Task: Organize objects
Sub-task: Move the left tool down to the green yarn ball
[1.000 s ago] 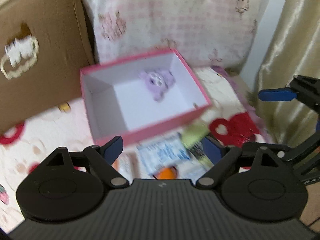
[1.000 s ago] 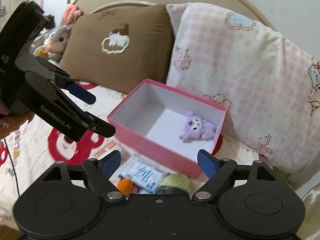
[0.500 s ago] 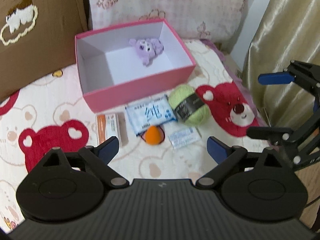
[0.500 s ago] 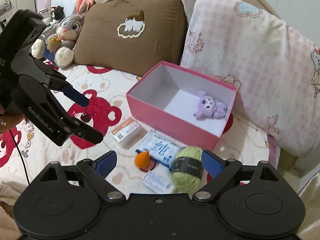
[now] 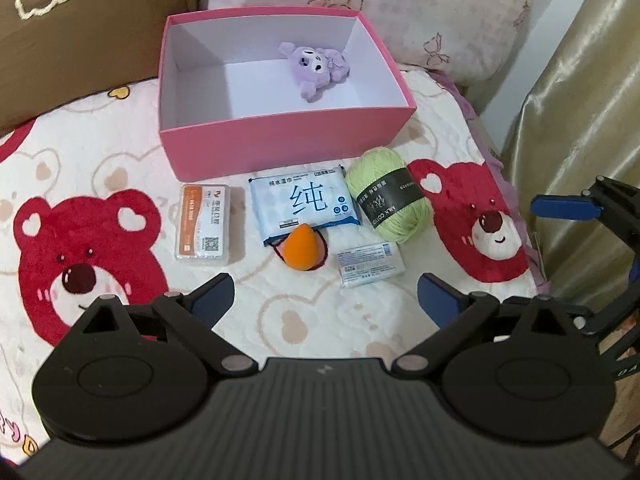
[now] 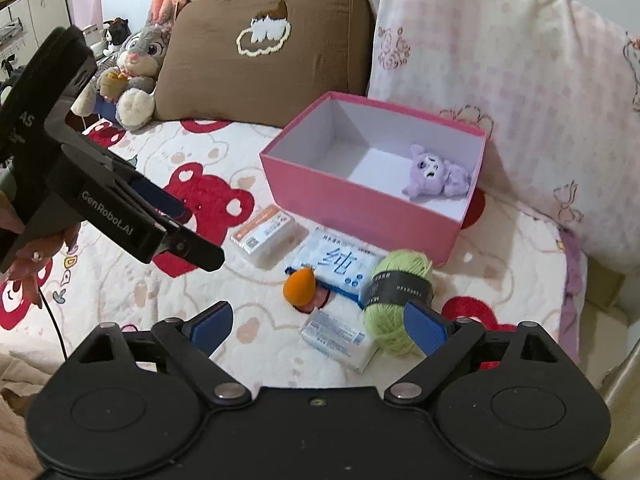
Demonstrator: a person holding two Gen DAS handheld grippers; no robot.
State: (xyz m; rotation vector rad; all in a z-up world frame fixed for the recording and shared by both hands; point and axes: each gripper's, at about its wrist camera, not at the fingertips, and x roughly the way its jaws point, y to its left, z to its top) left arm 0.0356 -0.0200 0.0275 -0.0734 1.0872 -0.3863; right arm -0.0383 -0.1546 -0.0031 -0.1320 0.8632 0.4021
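Observation:
A pink box (image 5: 280, 142) (image 6: 360, 208) stands open on the bed with a purple plush toy (image 5: 316, 66) (image 6: 436, 178) inside. In front of it lie an orange-and-white card box (image 5: 204, 222) (image 6: 264, 234), a blue wet-wipe pack (image 5: 304, 204) (image 6: 340, 266), an orange sponge egg (image 5: 302, 248) (image 6: 300, 288), a small white packet (image 5: 370, 264) (image 6: 338, 336) and a green yarn ball (image 5: 386, 194) (image 6: 396, 300). My left gripper (image 5: 326, 300) is open and empty above the blanket before them. My right gripper (image 6: 320, 322) is open and empty, over the white packet.
The bed has a white blanket with red bears (image 5: 80, 248). A brown pillow (image 6: 260, 44) and a pink checked pillow (image 6: 500, 76) stand behind the box. A grey rabbit plush (image 6: 136, 64) sits at the far left. A gold curtain (image 5: 580, 100) hangs at the right.
Both grippers have pulled back and risen from the box, so the row of items before it now shows in full. Nothing on the bed has moved.

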